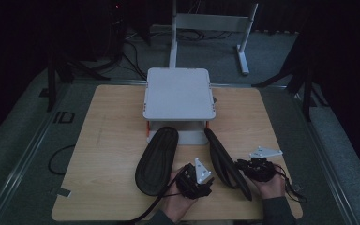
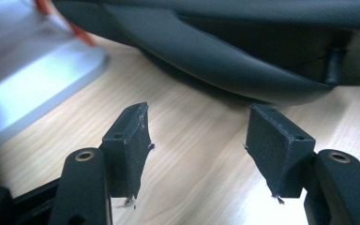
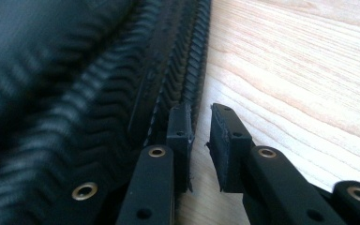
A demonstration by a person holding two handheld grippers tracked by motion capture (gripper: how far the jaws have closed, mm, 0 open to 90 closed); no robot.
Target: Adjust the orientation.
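- Two black shoes on the bench [image 1: 103, 140], in front of a grey two-level rack [image 1: 179, 93] (nothing on its top shelf).
- Left shoe [image 1: 157, 159] lies flat, sole up; right shoe [image 1: 227, 164] is tipped on its side.
- Left claw [image 1: 201, 186] sits between the shoes, spread wide over bare wood.
- Right claw [image 3: 199, 140] is nearly pressed together beside the right shoe's ribbed sole, with only a thin gap and nothing pinched that I can see.

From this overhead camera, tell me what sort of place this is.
Probably a dim recording studio or lab: a light wooden table ringed by black curtains, with loose cables and a white metal stand on grey carpet.
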